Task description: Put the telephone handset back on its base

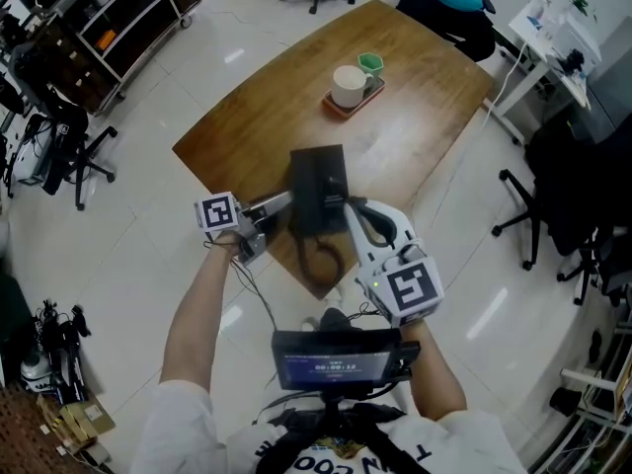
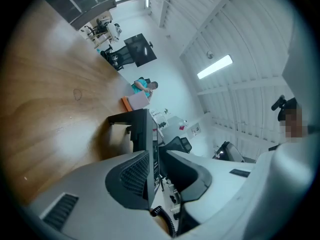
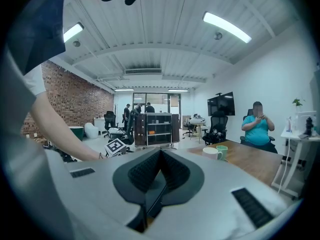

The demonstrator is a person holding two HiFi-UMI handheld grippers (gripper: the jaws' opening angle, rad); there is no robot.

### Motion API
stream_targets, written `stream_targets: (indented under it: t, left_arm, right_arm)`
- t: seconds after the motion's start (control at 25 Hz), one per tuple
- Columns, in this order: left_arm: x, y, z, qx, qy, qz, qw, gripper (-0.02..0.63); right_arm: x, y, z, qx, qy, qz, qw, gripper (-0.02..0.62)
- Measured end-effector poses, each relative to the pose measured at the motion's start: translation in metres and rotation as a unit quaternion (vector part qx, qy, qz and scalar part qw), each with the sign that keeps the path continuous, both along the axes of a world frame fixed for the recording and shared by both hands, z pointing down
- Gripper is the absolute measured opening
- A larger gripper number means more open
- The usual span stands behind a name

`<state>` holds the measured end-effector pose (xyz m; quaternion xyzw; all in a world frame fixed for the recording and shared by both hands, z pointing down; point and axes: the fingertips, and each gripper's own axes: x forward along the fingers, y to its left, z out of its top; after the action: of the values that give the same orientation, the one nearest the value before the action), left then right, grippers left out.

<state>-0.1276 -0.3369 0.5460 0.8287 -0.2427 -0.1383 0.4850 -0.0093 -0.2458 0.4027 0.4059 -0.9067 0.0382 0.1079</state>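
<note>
Closest in is a screen point(image 1: 334, 366) at the person's chest, and just beyond it both grippers meet at the black phone point(image 1: 318, 181), which sits at the near corner of the table point(image 1: 296, 97). I cannot pick the handset out from the base in the head view; it seems to lie along the phone's left side, seated or nearly so. The left gripper point(image 1: 284, 203) comes in level from the left. Its own view shows the jaws spread, with a thin dark slab standing between them, most likely the handset seen edge-on; one pad lies close against it and the other stands off with a clear gap. The right gripper point(image 1: 350, 206) reaches the phone's right side with its jaws pressed together, and I can make out nothing gripped in them. By my reading this is the end of the placing step, with the grip slackened. The next move calls for drawing the left gripper straight back to the left without dragging the handset, and perhaps a steadying press from the right. The coiled cord point(image 1: 321, 255) loops over the near edge just below the jaws and could snag. The edge is close, so any shove toward the person risks the phone sliding off. Farther along, the table is bare up to the tray point(image 1: 341, 108) with cups point(image 1: 348, 85), well apart.
</note>
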Motion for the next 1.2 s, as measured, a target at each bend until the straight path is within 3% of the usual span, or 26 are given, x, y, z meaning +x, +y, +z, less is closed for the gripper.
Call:
stream_targets:
  t: [0.16,0.4,0.48,0.8,1.04,1.2]
  left_arm:
    - [0.007,0.024,-0.035,0.051,0.018,-0.001,0.9986,0.035]
    - [0.021,0.073,-0.077,0.127,-0.013,-0.001,0.9918,0.034]
    - [0.029,0.096,-0.099,0.172,-0.031,0.0,0.9846,0.002]
    - [0.039,0.173,-0.191,0.303,-0.047,-0.057,0.9501,0.0]
    - [0.038,0.214,-0.235,0.355,-0.085,-0.113,0.9243,0.0]
    - [0.055,0.236,-0.251,0.387,-0.134,-0.133,0.9024,0.0]
  right_arm:
    - [-0.008,0.018,-0.011,0.011,-0.002,-0.002,1.0,0.0]
    - [-0.021,0.051,-0.032,0.039,0.0,-0.009,0.999,0.0]
    - [-0.024,0.065,-0.039,0.048,0.001,-0.008,0.999,0.0]
    - [-0.024,0.114,-0.057,0.067,-0.004,0.001,0.998,0.0]
    - [-0.024,0.133,-0.069,0.07,-0.023,-0.002,0.997,0.0]
    - [-0.018,0.147,-0.08,0.075,-0.036,-0.015,0.996,0.0]
